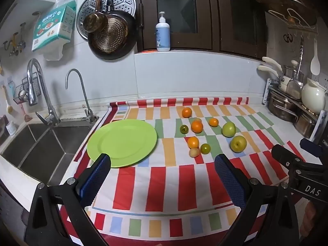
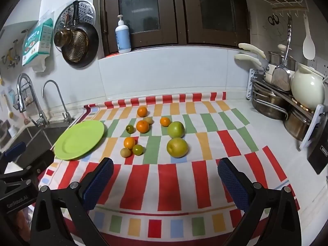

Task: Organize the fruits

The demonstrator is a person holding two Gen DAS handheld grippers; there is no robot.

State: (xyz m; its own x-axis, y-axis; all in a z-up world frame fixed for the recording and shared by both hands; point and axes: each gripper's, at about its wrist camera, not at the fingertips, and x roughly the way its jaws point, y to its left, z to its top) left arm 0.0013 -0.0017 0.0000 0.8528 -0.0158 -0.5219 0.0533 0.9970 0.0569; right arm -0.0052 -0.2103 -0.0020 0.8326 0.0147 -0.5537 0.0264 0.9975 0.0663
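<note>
An empty green plate lies on the striped cloth beside the sink. To its right lie several fruits: oranges, two green apples, small dark-green fruits and a small brown fruit. My left gripper hovers open over the cloth's front part, short of plate and fruit. My right gripper is open too, nearer the apples, with nothing between its fingers. Each gripper shows at the edge of the other's view.
A steel sink with two taps lies left of the plate. A rack of pots and a cream jug stand at the right. Pans hang on the wall and a pump bottle sits on the ledge.
</note>
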